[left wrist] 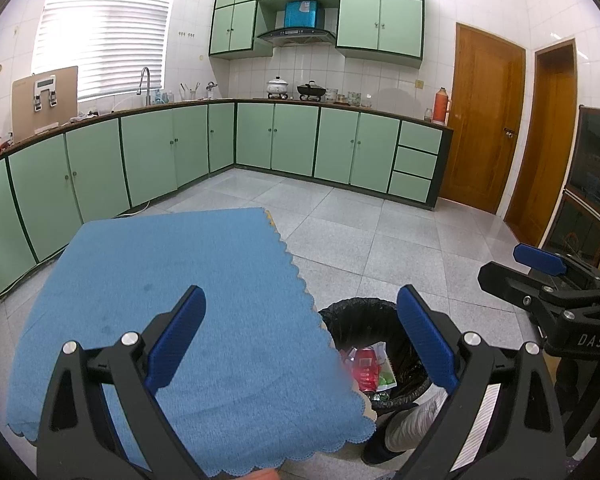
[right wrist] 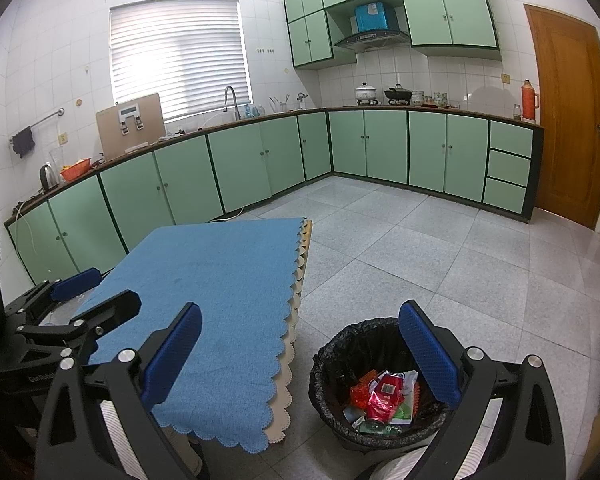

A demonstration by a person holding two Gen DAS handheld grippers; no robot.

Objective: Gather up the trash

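A round bin with a black liner (right wrist: 332, 360) stands on the floor right of the table; it also shows in the left wrist view (left wrist: 352, 316). Inside lie several wrappers, among them a red packet (right wrist: 384, 398), seen too in the left wrist view (left wrist: 366, 368). A blue cloth (left wrist: 172, 300) covers the table, bare in both views (right wrist: 220, 280). My left gripper (left wrist: 300, 340) is open and empty over the table's right edge. My right gripper (right wrist: 300, 356) is open and empty, above the bin and table edge.
Green kitchen cabinets (left wrist: 140, 152) line the far walls under a counter with pots (left wrist: 278, 87) and a sink tap. Wooden doors (left wrist: 484, 120) stand at the right. Grey tiled floor (right wrist: 440, 248) lies beyond the bin. The person's shoe (left wrist: 384, 440) is beside the bin.
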